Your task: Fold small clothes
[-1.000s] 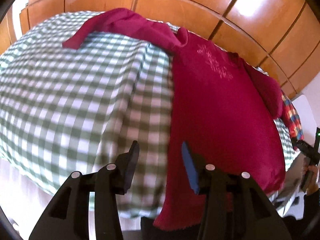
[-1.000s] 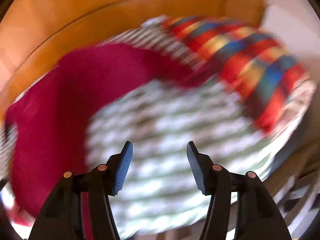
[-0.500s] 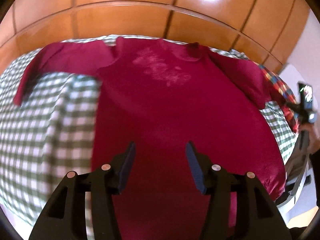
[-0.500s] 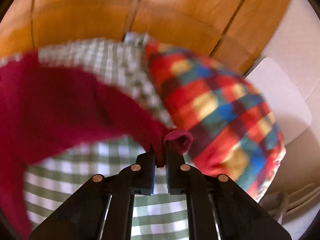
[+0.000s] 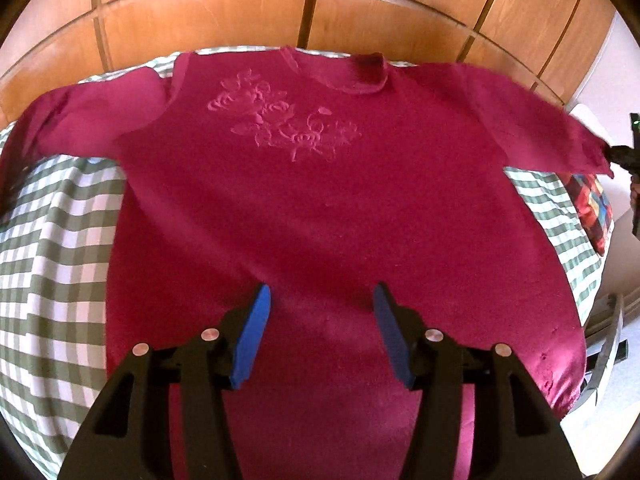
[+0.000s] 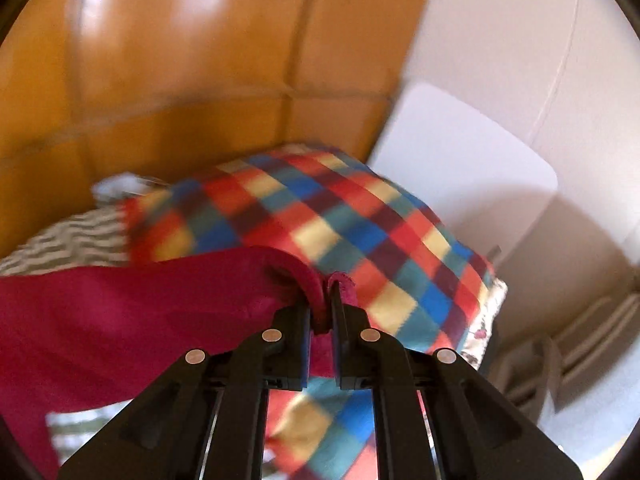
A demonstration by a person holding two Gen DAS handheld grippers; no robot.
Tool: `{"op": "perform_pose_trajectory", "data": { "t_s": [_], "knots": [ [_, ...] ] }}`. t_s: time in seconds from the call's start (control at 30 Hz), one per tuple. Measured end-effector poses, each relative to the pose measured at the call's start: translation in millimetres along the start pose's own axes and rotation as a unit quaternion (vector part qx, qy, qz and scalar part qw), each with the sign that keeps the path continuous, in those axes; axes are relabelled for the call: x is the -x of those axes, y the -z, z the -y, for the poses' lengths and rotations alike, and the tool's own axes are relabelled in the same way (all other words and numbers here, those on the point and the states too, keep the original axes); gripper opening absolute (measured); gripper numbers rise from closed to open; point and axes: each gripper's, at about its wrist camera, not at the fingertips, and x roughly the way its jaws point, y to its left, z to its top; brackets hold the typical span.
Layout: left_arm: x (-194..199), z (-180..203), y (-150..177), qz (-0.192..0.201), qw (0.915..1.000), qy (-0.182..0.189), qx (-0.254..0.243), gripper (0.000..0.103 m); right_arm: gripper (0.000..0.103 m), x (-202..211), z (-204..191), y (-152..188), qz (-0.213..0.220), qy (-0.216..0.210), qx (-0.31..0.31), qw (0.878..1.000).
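1. Sweater (image 5: 328, 216), dark pink, lay spread out flat on the green & white checked cover (image 5: 56, 248), front side up. A raised flower pattern (image 5: 280, 120) sat on its chest.
2. Neck hole (image 5: 360, 76) pointed to the far side, near the wood panels (image 5: 240, 12).
3. Left sleeve (image 5: 88, 116) in the pic lay out to the side on the cover. The other sleeve (image 5: 536, 124) stretched out to the right edge of the pic.
4. Left gripper (image 5: 322, 312) hung over the sweater's lower middle. Its blue pads (image 5: 254, 336) stood apart w/ nothing between them, so it was open & not touching the cloth that I could see.
5. Right gripper (image 6: 325, 312) was closed tight on the sleeve cuff (image 6: 320, 284). A bit of cuff stuck up between the black fingers (image 6: 292, 332).
6. From the right wrist cam the pink sleeve ran off to the left, lifted over the cover (image 6: 72, 240). The pic was blurry.
7. Colorful checked blanket (image 6: 320, 224) w/ red, blue, yellow & teal squares lay just behind the right gripper, at the cover's edge.
8. White thing (image 6: 472, 168), flat w/ round corners, stood past the blanket by the pale wall. Can't tell what it was.
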Motion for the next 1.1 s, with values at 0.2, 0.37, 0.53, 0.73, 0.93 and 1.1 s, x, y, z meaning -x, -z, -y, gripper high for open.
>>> {"op": "perform_pose_trajectory", "data": {
  "t_s": [0.2,0.37,0.53,0.73,0.93,1.1],
  "knots": [
    [-6.7,-0.4,1.4,-0.005,1.0,-0.008,0.002,0.06,0.008,-67.9,-3.0,7.3,-0.068,0.028,-0.019,0.997],
    [9.0,-17.6,4.0,0.008,0.9996,-0.005,0.028,0.061,0.076,-53.4,4.0,10.8,-0.046,0.014,-0.058,0.997],
    [44.8,-86.1,16.9,0.042,0.9901,-0.055,0.122,0.061,0.083,12.1,-18.6,20.6,0.028,-0.05,-0.039,0.998],
    [85.2,-185.3,41.9,0.066,0.947,-0.183,0.256,0.061,0.083,74.7,-133.4,78.1,0.026,-0.226,0.04,0.973],
    [108.5,-265.5,43.6,0.079,0.893,-0.312,0.314,0.074,0.083,118.0,-268.7,156.5,-0.008,-0.328,0.145,0.933],
    [92.3,-269.1,13.5,0.089,0.9036,-0.359,0.216,0.083,0.083,126.8,-325.8,200.5,-0.011,-0.327,0.193,0.925]
  ]
}}
